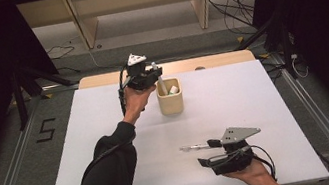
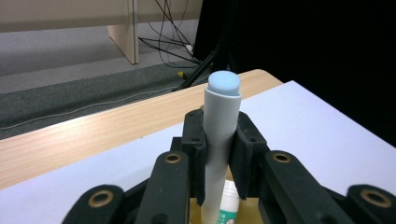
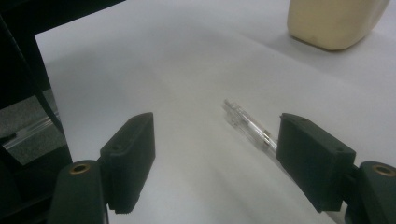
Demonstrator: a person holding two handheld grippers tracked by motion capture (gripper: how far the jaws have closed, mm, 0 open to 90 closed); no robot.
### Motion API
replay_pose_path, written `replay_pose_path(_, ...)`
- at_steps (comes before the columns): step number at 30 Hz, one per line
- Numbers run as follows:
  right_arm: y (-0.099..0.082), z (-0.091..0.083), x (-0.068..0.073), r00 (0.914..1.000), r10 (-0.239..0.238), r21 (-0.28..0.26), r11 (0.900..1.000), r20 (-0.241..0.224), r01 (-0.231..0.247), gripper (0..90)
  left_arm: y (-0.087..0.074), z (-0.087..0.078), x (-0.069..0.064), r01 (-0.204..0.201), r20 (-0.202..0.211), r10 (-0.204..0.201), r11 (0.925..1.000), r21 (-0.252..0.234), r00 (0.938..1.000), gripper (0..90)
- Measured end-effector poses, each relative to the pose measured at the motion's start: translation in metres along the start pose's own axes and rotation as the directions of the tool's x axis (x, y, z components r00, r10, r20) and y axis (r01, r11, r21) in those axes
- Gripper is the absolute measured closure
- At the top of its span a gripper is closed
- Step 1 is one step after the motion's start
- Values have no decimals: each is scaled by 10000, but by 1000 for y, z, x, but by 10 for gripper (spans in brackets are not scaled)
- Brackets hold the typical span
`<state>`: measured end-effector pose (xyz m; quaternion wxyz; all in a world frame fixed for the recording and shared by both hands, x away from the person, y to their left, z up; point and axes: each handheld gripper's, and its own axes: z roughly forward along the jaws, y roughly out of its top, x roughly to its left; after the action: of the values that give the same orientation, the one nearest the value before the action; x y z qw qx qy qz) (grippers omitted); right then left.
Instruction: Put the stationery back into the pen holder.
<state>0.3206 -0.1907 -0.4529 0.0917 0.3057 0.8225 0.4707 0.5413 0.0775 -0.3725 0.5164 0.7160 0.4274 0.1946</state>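
The left gripper (image 2: 219, 158) clenches a white marker (image 2: 220, 140) upright over the beige cup (image 1: 171, 102) near the desk's far edge. The right gripper (image 3: 215, 158) gapes, released, beside a clear pen (image 3: 247, 126) near the front edge.

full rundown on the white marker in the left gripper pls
The marker is a smooth, pale grey-white cylinder, plastic by the look, with a flat light-blue end cap on top. The left gripper is shut on its barrel, a black pad pressing each side. It stands nearly upright, slightly tilted, over the beige cup, its lower end dipping inside beside a white tube with green print. Whether its tip touches the cup's bottom is hidden. In the high view it leans out of the cup's left side.
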Motion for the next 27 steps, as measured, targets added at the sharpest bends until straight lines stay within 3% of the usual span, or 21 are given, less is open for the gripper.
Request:
replay_pose_path(2, 0, 0, 0, 10000, -37, 13, 10000, -9, 37, 287, 0, 0, 2, 116, 37, -116, 9999, -8, 9999, 734)
replay_pose_path(7, 0, 0, -2, 10000, 54, -13, 10000, 5, -54, 287, 3, -4, 6, 558, 29, -558, 9983, 139, 9984, 467)
replay_pose_path(12, 1, -5, -5, 9999, 37, -88, 10000, 131, -36, 287, 7, -21, 8, 802, 56, -801, 9967, -129, 9968, 313)
replay_pose_path(15, 2, -9, -7, 9997, 53, -241, 9997, 253, -47, 287, 8, -36, 9, 934, 335, -928, 9955, -169, 9951, 280)
replay_pose_path(17, 2, -13, -10, 9994, 72, -266, 9996, 344, -63, 287, 6, -48, 11, 1386, 770, -1363, 9900, -252, 9877, 242)
replay_pose_path(19, 3, -16, -12, 9990, 75, -343, 9994, 442, -59, 287, 3, -57, 10, 1323, 973, -1316, 9912, -8, 9865, 219)
replay_pose_path(27, 5, -24, -19, 9978, 103, -281, 9996, 661, -85, 285, -28, -97, 6, 1167, 1502, -1166, 9931, 83, 9818, 194)
